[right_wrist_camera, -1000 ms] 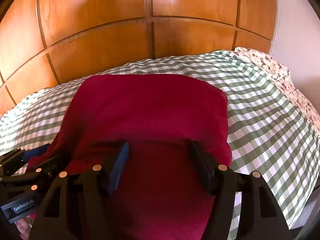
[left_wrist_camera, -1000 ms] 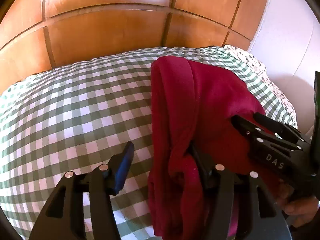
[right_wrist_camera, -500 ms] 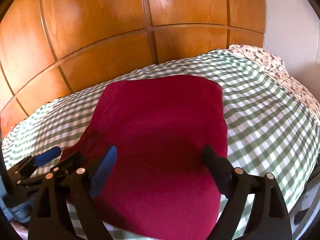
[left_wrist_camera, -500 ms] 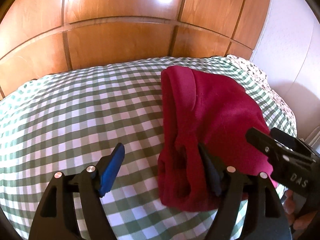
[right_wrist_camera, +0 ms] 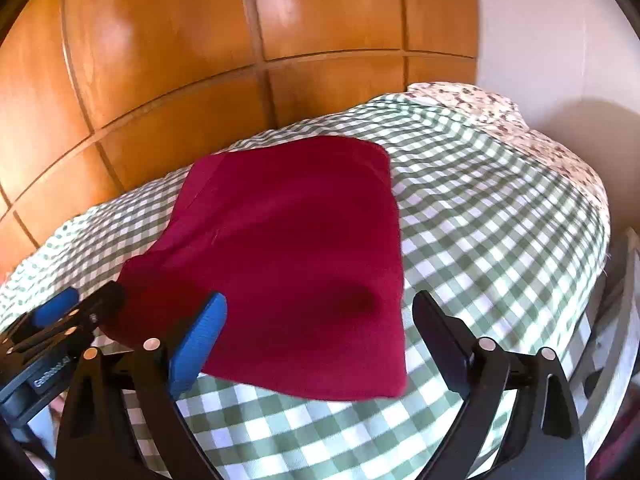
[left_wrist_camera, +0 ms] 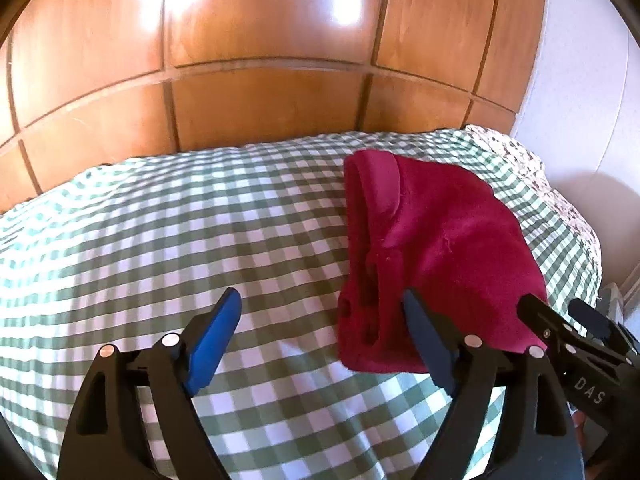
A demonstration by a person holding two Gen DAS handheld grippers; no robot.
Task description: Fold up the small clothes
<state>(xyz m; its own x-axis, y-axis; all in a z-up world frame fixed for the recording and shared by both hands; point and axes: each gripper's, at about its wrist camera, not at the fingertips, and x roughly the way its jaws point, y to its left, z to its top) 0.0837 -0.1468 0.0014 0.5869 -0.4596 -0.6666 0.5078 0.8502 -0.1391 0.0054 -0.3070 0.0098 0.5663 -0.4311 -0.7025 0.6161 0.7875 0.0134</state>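
A dark red fleece garment (right_wrist_camera: 296,256) lies folded into a rough rectangle on the green-and-white checked bed cover (right_wrist_camera: 480,208). In the left wrist view the garment (left_wrist_camera: 436,248) sits right of centre, its layered left edge thick and bunched. My left gripper (left_wrist_camera: 320,320) is open and empty above the cover, its right finger just at the garment's near left corner. My right gripper (right_wrist_camera: 320,316) is open and empty over the garment's near edge. Each gripper shows at the side of the other's view.
A wooden panelled headboard (left_wrist_camera: 260,100) rises behind the bed. A floral sheet (right_wrist_camera: 500,112) shows at the far right corner beside a white wall (right_wrist_camera: 560,40). The bed's right edge drops off near white furniture (right_wrist_camera: 616,320).
Both grippers have let go of the garment and drawn back and up from it. The garment now lies flat and folded on the cover, and the right gripper's fingers are wider apart.
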